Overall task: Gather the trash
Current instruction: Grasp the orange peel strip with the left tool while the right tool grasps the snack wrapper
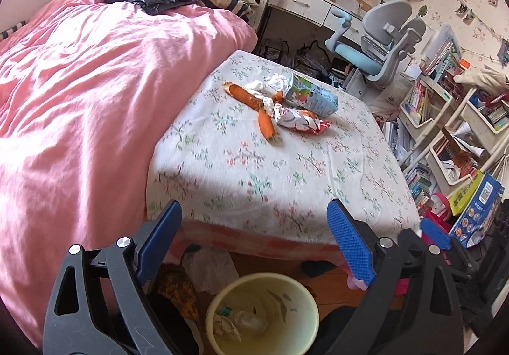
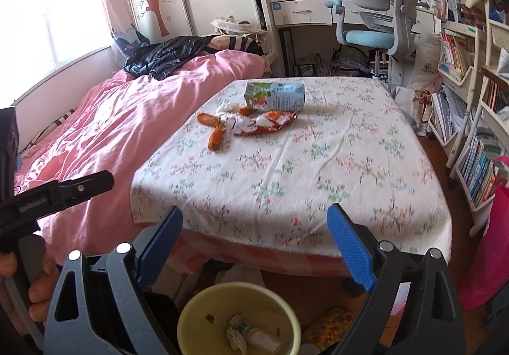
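Trash pile of orange carrot pieces (image 1: 251,97), crumpled red-white wrapper (image 1: 300,121) and blue-green carton (image 1: 310,97) lies well beyond both wide-apart, empty grippers, left (image 1: 254,243) and right (image 2: 254,246).

bin (image 1: 305,297) bottom cut off, shelf books (image 2: 477,170) blurred

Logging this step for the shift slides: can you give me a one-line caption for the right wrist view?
Open right gripper above the yellow bin, facing carrot pieces, snack wrapper and carton on the floral table.
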`<state>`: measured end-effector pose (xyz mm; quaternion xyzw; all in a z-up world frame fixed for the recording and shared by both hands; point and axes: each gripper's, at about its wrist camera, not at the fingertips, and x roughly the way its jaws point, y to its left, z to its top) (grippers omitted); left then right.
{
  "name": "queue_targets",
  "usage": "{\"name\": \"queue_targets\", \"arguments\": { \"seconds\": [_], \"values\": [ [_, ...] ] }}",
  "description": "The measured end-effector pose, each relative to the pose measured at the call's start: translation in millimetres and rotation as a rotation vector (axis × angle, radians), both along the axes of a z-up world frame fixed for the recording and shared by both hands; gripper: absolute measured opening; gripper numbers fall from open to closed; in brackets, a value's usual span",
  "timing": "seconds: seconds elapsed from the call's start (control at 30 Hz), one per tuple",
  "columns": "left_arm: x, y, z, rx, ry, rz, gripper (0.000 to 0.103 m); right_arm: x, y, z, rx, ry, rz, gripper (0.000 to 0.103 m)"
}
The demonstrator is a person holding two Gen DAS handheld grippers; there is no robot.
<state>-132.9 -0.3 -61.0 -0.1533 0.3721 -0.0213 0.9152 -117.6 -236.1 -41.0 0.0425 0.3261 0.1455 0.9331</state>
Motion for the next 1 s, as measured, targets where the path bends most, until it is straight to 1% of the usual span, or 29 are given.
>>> {"name": "queue_targets", "arguments": {
  "seconds": [0.1,0.2,0.33,0.47,0.53,0.63,0.67,0.7,0.73,0.77,0.83,0.9,1.0],
  "values": [
    [35.5,2.2,-2.1,0.014,0.020,0.005,0.089,23.2,2.4,11.0,-0.053,-0.021,0.027,0.089],
    [77.4,3.2,-12.0,0.011,0.072,0.019,0.089,53.5,5.5,12.0,-0.103,-0.014,0.061,0.089],
    [129.7,-5.1,-25.2,0.033,0.114,-0.001,0.088,92.8,9.0,-0.3,-0.155,0.013,0.086,0.089],
    [180.3,-19.7,-40.6,0.092,0.154,-0.040,0.081,121.1,18.5,-15.3,-0.215,0.036,0.121,0.089],
    [200.4,-23.2,-51.3,0.113,0.188,-0.052,0.076,131.5,25.1,-19.9,-0.254,0.033,0.145,0.089],
    [222.7,-22.9,-65.5,0.089,0.232,-0.072,0.064,149.4,31.1,-25.8,-0.289,0.036,0.165,0.088],
    [227.6,-24.7,-65.9,0.108,0.220,-0.080,0.056,153.3,31.8,-26.7,-0.294,0.036,0.170,0.088],
    [233.1,-27.7,-67.0,0.116,0.223,-0.114,0.036,158.6,34.7,-28.3,-0.302,0.035,0.180,0.088],
    [236.9,-29.3,-66.7,0.110,0.232,-0.154,0.025,162.6,38.2,-29.5,-0.315,0.031,0.191,0.088],
    [239.4,-28.4,-67.1,0.093,0.250,-0.177,0.020,167.0,42.9,-30.7,-0.331,0.025,0.203,0.088],
    [238.5,-19.5,-59.4,0.065,0.257,-0.180,0.019,177.2,55.5,-34.0,-0.379,0.000,0.228,0.088],
    [233.6,-5.6,-40.9,0.033,0.220,-0.171,0.019,186.3,67.9,-37.2,-0.419,-0.023,0.249,0.088],
    [226.7,12.7,-19.2,0.029,0.161,-0.141,0.019,199.9,85.9,-44.8,-0.469,-0.045,0.286,0.087]
  ]
}}
